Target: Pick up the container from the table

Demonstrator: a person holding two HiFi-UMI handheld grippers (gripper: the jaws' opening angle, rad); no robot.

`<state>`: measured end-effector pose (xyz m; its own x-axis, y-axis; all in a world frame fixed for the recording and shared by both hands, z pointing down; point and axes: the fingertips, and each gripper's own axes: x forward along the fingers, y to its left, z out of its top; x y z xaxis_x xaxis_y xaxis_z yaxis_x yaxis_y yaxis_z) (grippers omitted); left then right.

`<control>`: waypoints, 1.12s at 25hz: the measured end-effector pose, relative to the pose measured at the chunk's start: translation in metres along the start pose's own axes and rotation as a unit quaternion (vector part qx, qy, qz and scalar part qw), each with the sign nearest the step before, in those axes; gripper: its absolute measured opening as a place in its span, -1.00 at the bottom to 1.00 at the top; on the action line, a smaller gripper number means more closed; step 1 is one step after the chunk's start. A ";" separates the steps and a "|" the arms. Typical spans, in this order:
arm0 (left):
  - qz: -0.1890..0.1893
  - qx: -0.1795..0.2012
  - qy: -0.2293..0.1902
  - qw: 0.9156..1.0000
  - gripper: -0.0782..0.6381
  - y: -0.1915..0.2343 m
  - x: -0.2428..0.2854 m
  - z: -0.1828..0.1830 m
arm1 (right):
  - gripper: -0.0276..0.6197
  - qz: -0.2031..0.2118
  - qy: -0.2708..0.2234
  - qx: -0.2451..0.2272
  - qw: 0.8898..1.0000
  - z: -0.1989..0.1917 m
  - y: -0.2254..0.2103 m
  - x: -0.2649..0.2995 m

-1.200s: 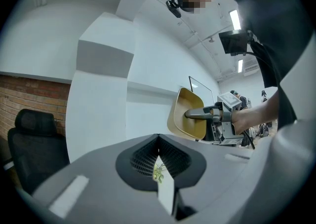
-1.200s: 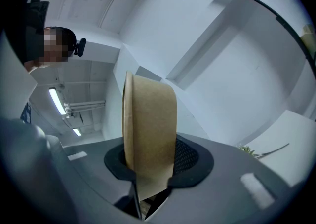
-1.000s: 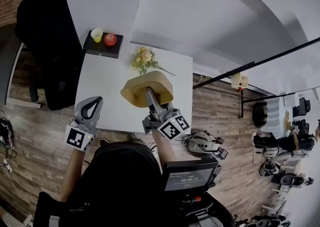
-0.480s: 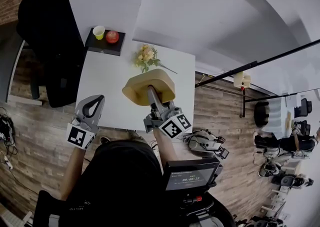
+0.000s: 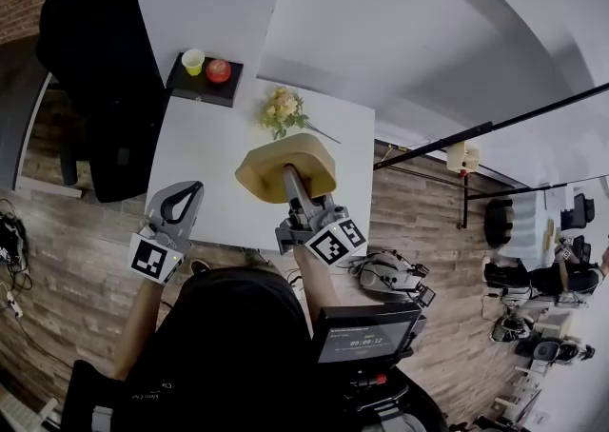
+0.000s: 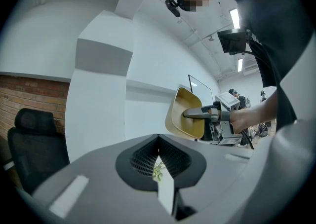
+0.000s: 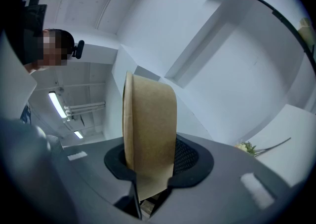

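Beside the left edge of the head view, a black chair [image 5: 95,68] is seen on the wooden floor. Nearer the person, the left gripper [image 5: 193,188] is held by the near left corner of the white table [image 5: 200,149]. Its jaws are closed tight together with nothing between them, so no part in the lift is taken by it. Further along, by the table's far left corner, a dark tray [image 5: 202,86] is seen carrying a yellow cup [image 5: 193,61] and a red apple [image 5: 219,69]. A bunch of flowers [image 5: 282,108] is laid near the far edge, and none of these things is touched. Right of centre, the tan container [image 5: 276,149] is gripped by the right gripper [image 5: 288,176]. Its wall is pinched between the jaws, which are kept partly apart by it, with one jaw set inside and the other outside. The container is turned on its side, with its opening faced toward the left gripper. It is judged to be raised clear of the tabletop: in the right gripper view the flowers and the table surface are seen low down beside it, and in the left gripper view it is seen against the wall with nothing under it. The pick-up is therefore taken as essentially done. What is left, as far as can be judged, is only for the hold to be kept firm so that the thin wall is not let slip from the jaws.
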<state>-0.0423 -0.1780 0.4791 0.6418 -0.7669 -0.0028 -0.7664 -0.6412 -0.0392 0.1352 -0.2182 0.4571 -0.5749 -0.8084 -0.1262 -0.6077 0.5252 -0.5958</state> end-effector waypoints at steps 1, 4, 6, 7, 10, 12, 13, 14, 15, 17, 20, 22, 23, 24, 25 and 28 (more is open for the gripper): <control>-0.001 0.001 -0.001 1.000 -0.78 -0.001 0.000 0.000 | -0.48 0.001 0.001 0.000 1.000 0.000 0.000 0.000; -0.002 0.001 -0.003 1.000 -0.78 -0.002 0.000 0.001 | -0.48 0.003 0.000 0.003 1.000 0.000 0.001 0.001; -0.003 0.000 -0.003 1.000 -0.78 -0.003 0.001 0.000 | -0.48 0.004 -0.001 0.004 1.000 0.000 0.001 0.002; -0.003 0.000 -0.002 1.000 -0.78 -0.003 0.001 -0.001 | -0.48 0.004 -0.001 0.005 1.000 0.001 0.001 0.002; -0.003 -0.001 -0.001 1.000 -0.78 -0.004 0.002 -0.002 | -0.48 0.004 0.001 0.006 1.000 0.000 0.001 0.002; -0.005 0.000 0.000 1.000 -0.78 -0.005 0.001 -0.002 | -0.48 0.005 0.001 0.009 1.000 0.000 0.001 0.001; -0.005 0.000 0.000 1.000 -0.78 -0.005 0.001 -0.002 | -0.49 0.005 0.001 0.010 1.000 -0.001 0.001 0.001; -0.006 0.000 0.001 1.000 -0.78 -0.005 0.001 -0.002 | -0.49 0.005 0.002 0.011 1.000 -0.001 0.001 0.001; -0.006 0.000 0.002 1.000 -0.78 -0.005 0.001 -0.003 | -0.49 0.006 0.002 0.013 1.000 -0.001 0.001 0.000; -0.006 -0.001 0.002 1.000 -0.78 -0.005 0.002 -0.004 | -0.50 0.012 0.003 0.013 1.000 -0.002 0.001 0.001; -0.006 0.000 0.005 1.000 -0.78 -0.005 0.003 -0.006 | -0.51 0.017 0.004 0.004 1.000 -0.001 0.003 0.002; -0.006 -0.001 0.011 1.000 -0.78 -0.005 0.003 -0.007 | -0.52 0.019 0.004 0.002 1.000 -0.001 0.004 0.002; -0.005 -0.001 0.011 1.000 -0.78 -0.006 0.003 -0.007 | -0.52 0.020 0.005 0.002 1.000 -0.001 0.005 0.002; -0.005 -0.001 0.010 1.000 -0.78 -0.006 0.004 -0.007 | -0.52 0.020 0.006 0.002 1.000 -0.001 0.005 0.002; -0.005 -0.001 0.010 1.000 -0.78 -0.006 0.004 -0.007 | -0.52 0.021 0.007 0.001 1.000 -0.001 0.004 0.002; -0.006 0.000 0.016 1.000 -0.78 -0.007 0.004 -0.008 | -0.52 0.021 0.009 0.003 1.000 -0.002 0.003 0.002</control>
<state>-0.0342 -0.1769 0.4874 0.6496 -0.7597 0.0302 -0.7587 -0.6503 -0.0390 0.1311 -0.2172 0.4567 -0.6099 -0.7806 -0.1371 -0.5795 0.5572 -0.5948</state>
